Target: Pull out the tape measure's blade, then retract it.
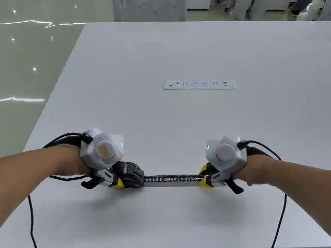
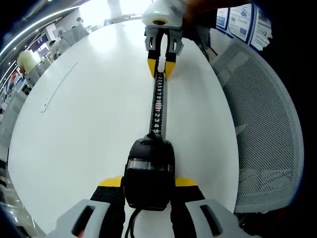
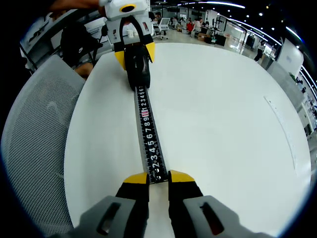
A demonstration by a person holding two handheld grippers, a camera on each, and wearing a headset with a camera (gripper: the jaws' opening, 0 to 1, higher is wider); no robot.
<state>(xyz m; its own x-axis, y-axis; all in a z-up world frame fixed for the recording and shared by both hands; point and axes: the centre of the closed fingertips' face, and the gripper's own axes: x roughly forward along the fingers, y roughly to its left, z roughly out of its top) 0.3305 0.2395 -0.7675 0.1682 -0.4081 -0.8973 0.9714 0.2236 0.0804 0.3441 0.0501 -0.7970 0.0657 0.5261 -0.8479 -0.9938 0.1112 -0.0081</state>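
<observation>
Jaws clenched: left gripper (image 1: 118,182) anchors tape measure case (image 1: 130,174) at 9 o'clock, right gripper (image 1: 206,180) pinches blade (image 1: 173,179) tip at 3 o'clock for extension.

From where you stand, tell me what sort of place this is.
Probably an open-plan office or lab workspace: a large white table carrying a power strip, a grey mesh chair beside it, and desks with people behind.

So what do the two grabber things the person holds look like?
The left gripper and right gripper each have a pale grey plastic body, black tongs with yellow tips, a tiny green light and a trailing black cable. No sleeves on the forearms.
</observation>
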